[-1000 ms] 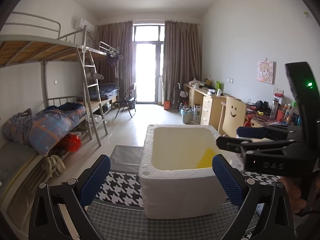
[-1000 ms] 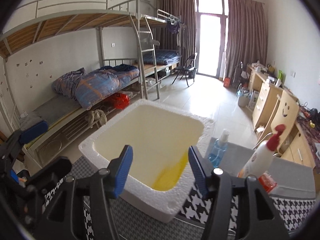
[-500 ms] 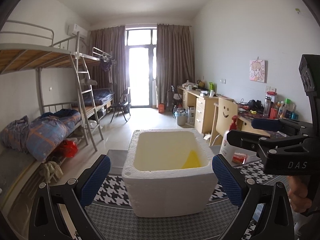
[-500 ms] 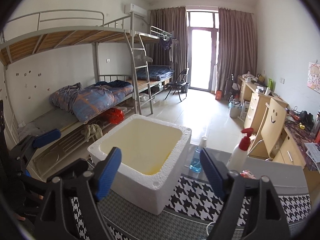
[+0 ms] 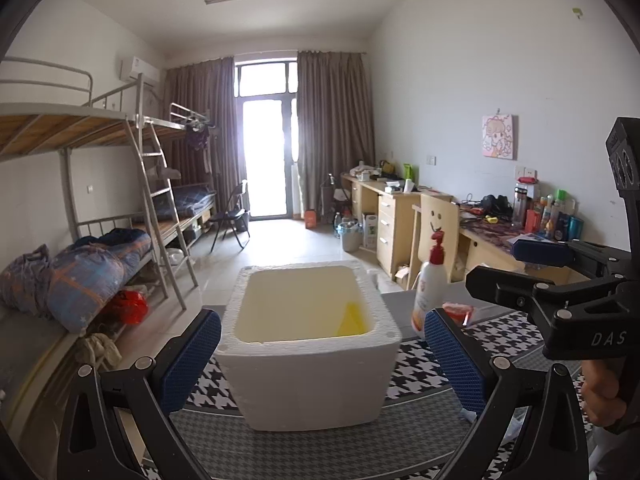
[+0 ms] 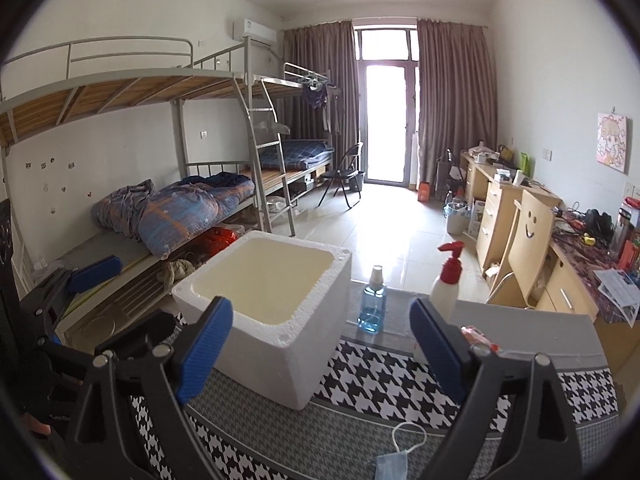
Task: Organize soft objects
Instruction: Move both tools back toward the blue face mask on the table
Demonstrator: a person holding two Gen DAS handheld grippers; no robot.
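Note:
A white foam box [image 5: 312, 344] stands on the houndstooth table cloth [image 5: 420, 372]; it also shows in the right wrist view [image 6: 264, 312]. A yellow soft thing [image 5: 352, 320] lies inside it at the right. A blue face mask [image 6: 394, 462] lies on the cloth near the front edge. My left gripper [image 5: 322, 360] is open and empty, held in front of the box. My right gripper [image 6: 322, 344] is open and empty, right of the box; it also shows in the left wrist view [image 5: 516, 266].
A white pump bottle with a red top [image 6: 446, 284] and a blue spray bottle [image 6: 373, 300] stand behind the cloth, beside a red packet [image 6: 478, 340]. A bunk bed [image 6: 160, 208] is to the left, desks and a chair [image 6: 528, 232] to the right.
Both grippers have pulled back and up from the foam box, which now looks smaller and farther. The right gripper's jaws have opened wider. The bottles and the mask have come into view.

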